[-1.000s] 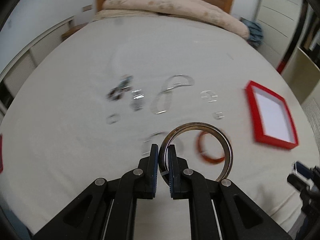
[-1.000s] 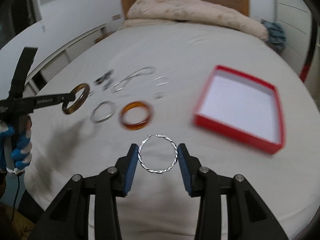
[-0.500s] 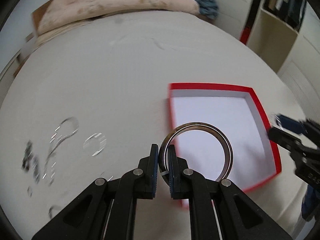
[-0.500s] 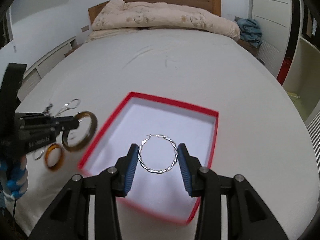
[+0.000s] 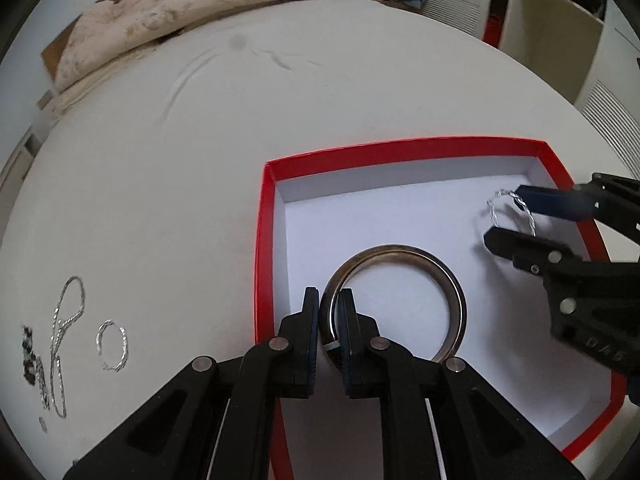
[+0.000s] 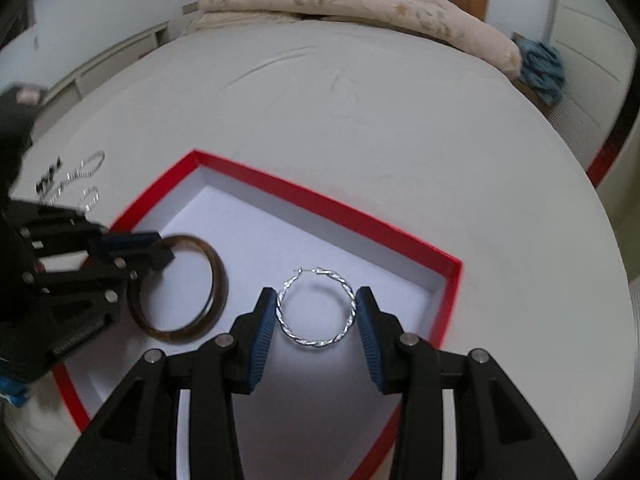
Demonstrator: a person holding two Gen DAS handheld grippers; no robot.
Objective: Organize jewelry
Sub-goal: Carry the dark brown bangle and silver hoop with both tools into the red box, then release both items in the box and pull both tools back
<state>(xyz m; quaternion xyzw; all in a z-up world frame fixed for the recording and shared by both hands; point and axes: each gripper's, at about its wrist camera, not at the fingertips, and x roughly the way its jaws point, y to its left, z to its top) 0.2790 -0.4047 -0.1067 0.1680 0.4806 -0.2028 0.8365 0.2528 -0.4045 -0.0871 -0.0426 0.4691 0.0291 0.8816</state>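
Both hand-held grippers have travelled from the scattered jewelry on the bed to a position over the red box (image 5: 266, 240), which we take as our landmark; earlier it lay off to the side, and now it fills the near field of each view.

Item 1, nearest: left hand-held gripper (image 5: 329, 312), jaws narrow, pinching the rim of a brown bangle (image 5: 452, 292). The bangle hangs over the box's white floor, toward its left wall. We cannot tell whether it touches the floor.

Item 2: right hand-held gripper (image 6: 316, 312), jaws partly apart, pads pressing either side of a twisted silver hoop earring (image 6: 316, 308). The hoop sits over the floor near the box's right-hand corner.

Item 3: outside the box, beyond its left wall, a second silver hoop (image 5: 112, 345), a silver chain (image 5: 66, 320) and small dark pieces (image 5: 28, 354) lie on the white bed sheet (image 5: 280, 112).

Item 4, farthest: a pink duvet (image 6: 340, 0) bunched at the headboard, well apart from the box.

Handling note, our judgement: we should lower each piece until it nearly rests on the floor before releasing, keep the two apart so the hoop does not slip inside the bangle, and open the jaws gently so neither piece bounces over the low walls.
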